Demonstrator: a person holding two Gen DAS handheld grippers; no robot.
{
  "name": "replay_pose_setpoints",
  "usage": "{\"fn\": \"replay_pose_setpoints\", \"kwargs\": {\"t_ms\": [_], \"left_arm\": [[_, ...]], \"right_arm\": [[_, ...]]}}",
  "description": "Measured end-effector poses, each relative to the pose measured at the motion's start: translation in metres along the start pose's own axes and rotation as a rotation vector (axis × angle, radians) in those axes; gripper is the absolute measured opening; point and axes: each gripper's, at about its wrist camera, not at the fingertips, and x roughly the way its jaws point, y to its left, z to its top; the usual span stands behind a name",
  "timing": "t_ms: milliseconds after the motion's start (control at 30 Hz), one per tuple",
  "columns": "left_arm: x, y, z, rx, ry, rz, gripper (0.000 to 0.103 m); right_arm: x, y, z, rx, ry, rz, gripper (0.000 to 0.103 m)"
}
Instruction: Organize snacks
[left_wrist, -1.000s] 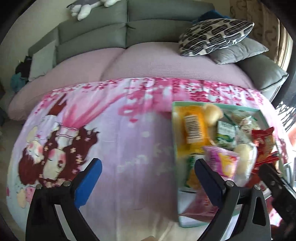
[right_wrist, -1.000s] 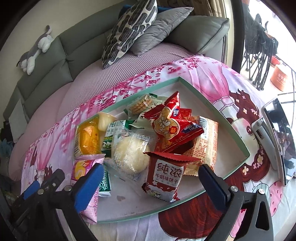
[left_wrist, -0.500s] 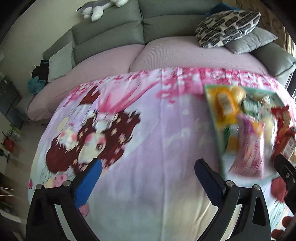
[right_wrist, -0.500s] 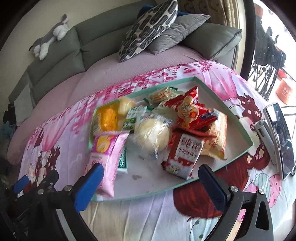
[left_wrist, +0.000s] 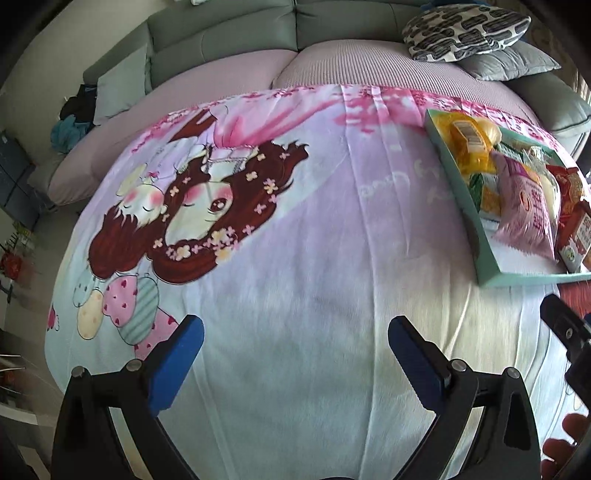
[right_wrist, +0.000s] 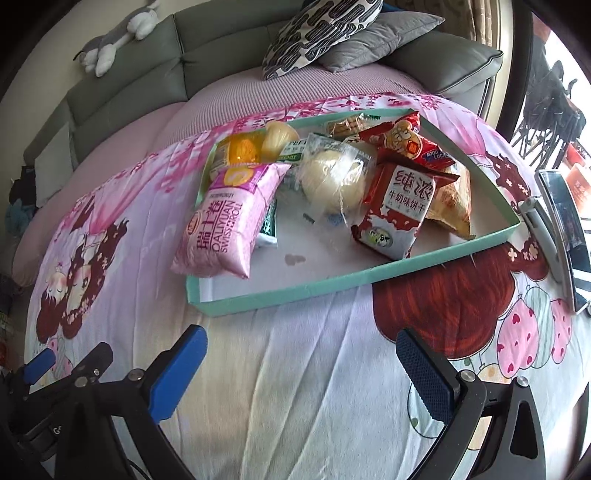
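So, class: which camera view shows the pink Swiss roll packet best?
The right wrist view: the pink Swiss roll packet lies face-up with its label readable, overhanging the tray's rim. The left wrist view shows it at the frame edge, distorted.

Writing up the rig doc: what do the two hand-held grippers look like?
Both match. The left hand-held gripper and right hand-held gripper each have black angular arms with silver bolt heads and flat blue finger pads, the right one's showing a fine dotted texture. No cables or sleeves are clearly visible.
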Motion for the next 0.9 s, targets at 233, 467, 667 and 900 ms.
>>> {"fn": "replay_pose_setpoints", "kwargs": {"t_ms": [233,467,667,900], "left_arm": [[0.004,-0.004,0.001,0.007,0.001,-0.02,0.1],[0.009,-0.005,0.005,0.015,-0.008,-0.022,0.1],[0.017,-0.002,0.007,0.001,-0.003,-0.013,0.1],[0.026,0.0,0.01,-0.01,0.006,-0.001,0.1]], "right_arm": [[0.002,0.005,0.002,-0.019,-0.005,-0.002,0.103],[0.007,0.012,0.002,-0.051,0.006,-0.004,0.103],[0.013,0.009,0.003,-0.05,0.016,-0.006,0.103],[0.022,0.004,0.003,-0.046,0.028,-0.036,0.103]]}}
